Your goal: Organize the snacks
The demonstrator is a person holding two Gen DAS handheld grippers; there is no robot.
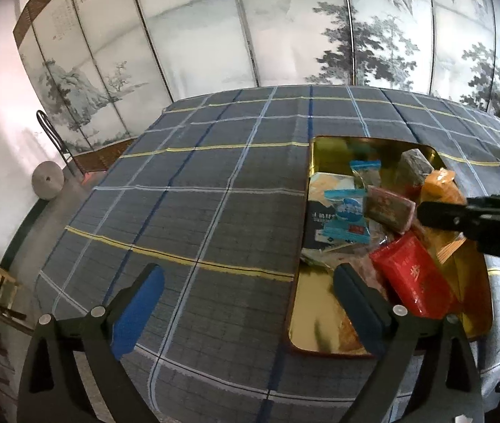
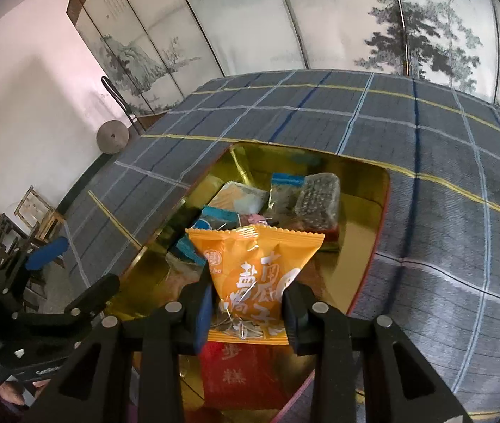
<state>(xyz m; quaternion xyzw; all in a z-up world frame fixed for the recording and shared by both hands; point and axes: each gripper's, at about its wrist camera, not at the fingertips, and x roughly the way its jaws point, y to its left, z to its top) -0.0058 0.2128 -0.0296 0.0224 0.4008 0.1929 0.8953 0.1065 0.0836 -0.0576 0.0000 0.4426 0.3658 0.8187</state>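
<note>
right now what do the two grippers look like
Both are black plastic frames with triangular cutouts and round silver pins. The left gripper has a bright blue pad on one finger and a darker one on the other. The right gripper has dark blue pads.

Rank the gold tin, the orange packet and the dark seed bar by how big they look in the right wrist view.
1. Gold tin, largest, spanning the middle of the picture.
2. Orange packet, though it is held in the right tool close to the camera, which enlarges it.
3. Dark seed bar, smallest, lying farther back in the tin.
</note>
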